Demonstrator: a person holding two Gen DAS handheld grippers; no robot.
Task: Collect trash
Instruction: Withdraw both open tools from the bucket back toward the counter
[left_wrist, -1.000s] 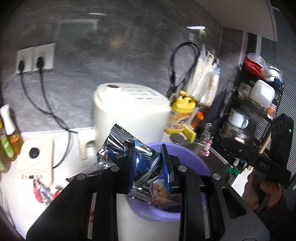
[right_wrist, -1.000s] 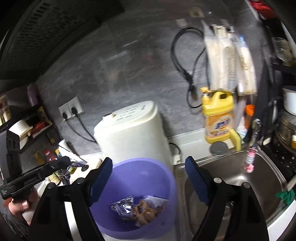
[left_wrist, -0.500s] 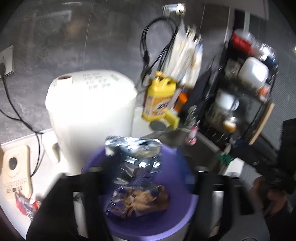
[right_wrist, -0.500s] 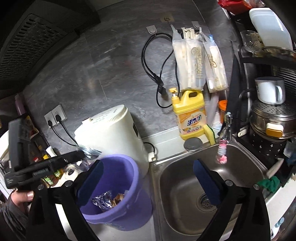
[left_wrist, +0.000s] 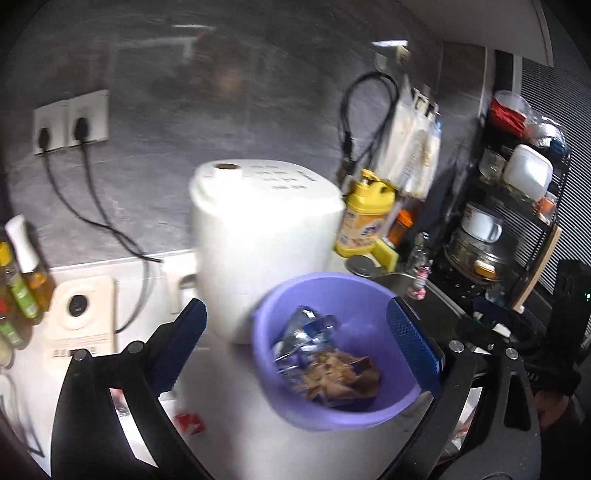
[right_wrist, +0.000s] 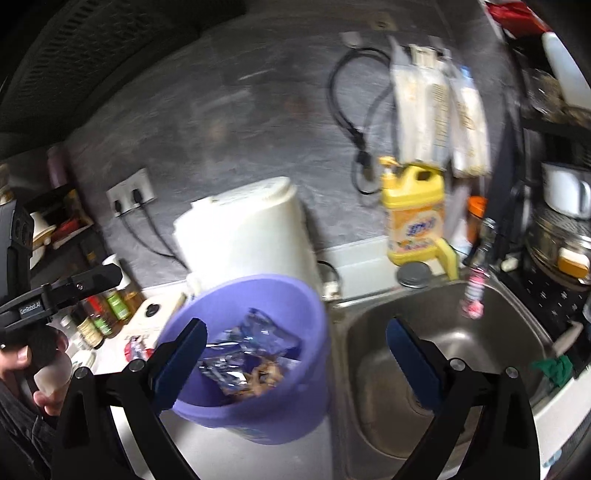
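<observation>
From my left wrist camera, the left gripper (left_wrist: 295, 347) is opening, nothing between its jaws; the foil wrapper (left_wrist: 306, 332) lies inside the purple bin (left_wrist: 266, 325). From my right, the right gripper (right_wrist: 295, 354) gapes empty near the sink (right_wrist: 369, 332); the blurred bin contents look like wrappers.

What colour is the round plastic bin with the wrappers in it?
The round plastic trash bin is light purple, clearest in the left wrist view.

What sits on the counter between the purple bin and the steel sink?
Nothing: in the right wrist view, the purple bin stands directly beside the steel sink, only the sink's rim between them.
</observation>
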